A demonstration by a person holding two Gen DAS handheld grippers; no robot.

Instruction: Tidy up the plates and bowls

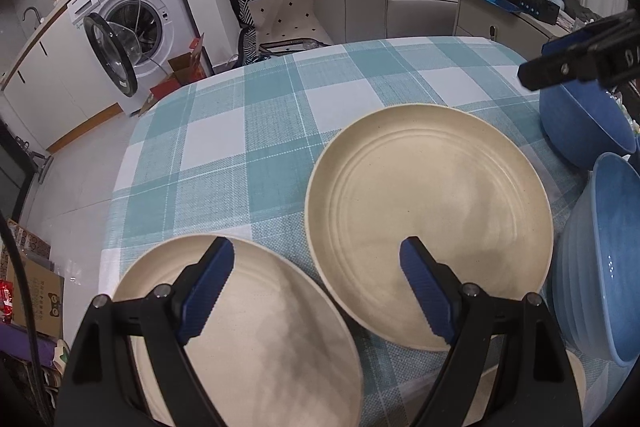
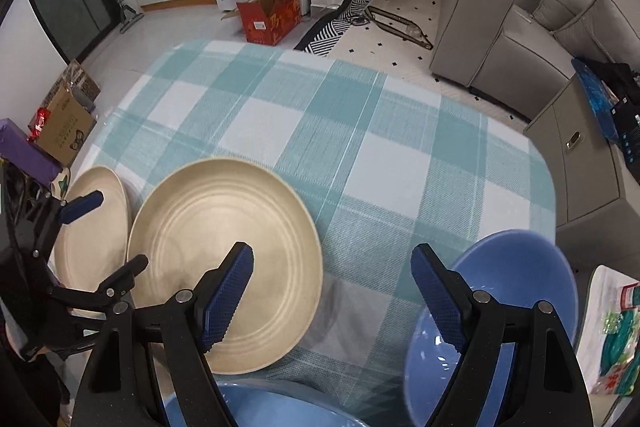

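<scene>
Plates: two cream, side by side on checked tablecloth (image 2: 360, 131), ridged plate (image 1: 428, 223) right of plain plate (image 1: 256, 339). Blue bowls (image 2: 516, 291) further right. Left gripper (image 1: 316, 291) and right gripper (image 2: 332, 291) wide, empty, above them.

2 cream plates (image 1: 428, 223), blue bowls (image 2: 516, 291) alongside

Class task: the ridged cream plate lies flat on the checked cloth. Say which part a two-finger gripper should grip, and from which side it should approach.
Grip the raised rim of the ridged cream plate, one finger inside and one under the lip. It lies flat, so only the edge offers a hold. Probably approach from its far edge, which borders bare checked cloth; blue bowls crowd one side.
</scene>
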